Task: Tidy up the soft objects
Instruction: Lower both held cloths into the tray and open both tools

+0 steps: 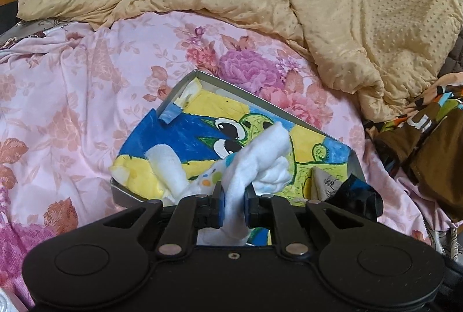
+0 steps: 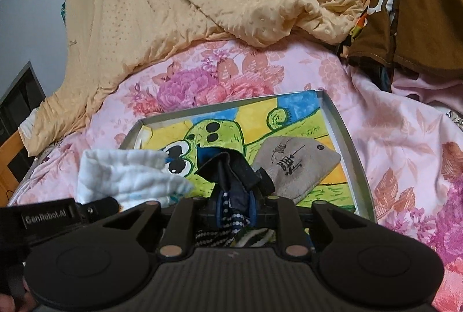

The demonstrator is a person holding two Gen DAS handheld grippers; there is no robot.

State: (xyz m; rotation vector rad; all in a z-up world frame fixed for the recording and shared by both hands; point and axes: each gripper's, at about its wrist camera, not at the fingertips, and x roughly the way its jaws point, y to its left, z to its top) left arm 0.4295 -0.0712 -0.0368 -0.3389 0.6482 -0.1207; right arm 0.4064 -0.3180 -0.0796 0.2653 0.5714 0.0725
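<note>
The left tool (image 1: 233, 206) was clenched on a white cloth (image 1: 260, 161), whose folds bunched up just beyond the fingers at the lower centre of the left wrist view. The right tool (image 2: 235, 209) was clamped on a dark navy cloth (image 2: 228, 170) with a dotted patch, standing crumpled above its fingers at the lower centre of the right wrist view. Both cloths hung over a shallow metal tray (image 2: 344, 135) lined with a bright cartoon drawing in green, yellow and blue. Inside the tray, right of the navy cloth, lay a grey knitted piece (image 2: 295, 164) with black markings too small to read. The tray's near edge was hidden behind the tools. It rested on a pink floral bedsheet (image 1: 72, 97), with a tan dotted blanket (image 1: 332, 8) heaped across the upper frame and a brown patterned fabric (image 2: 405, 8), cut off, at the upper right.
</note>
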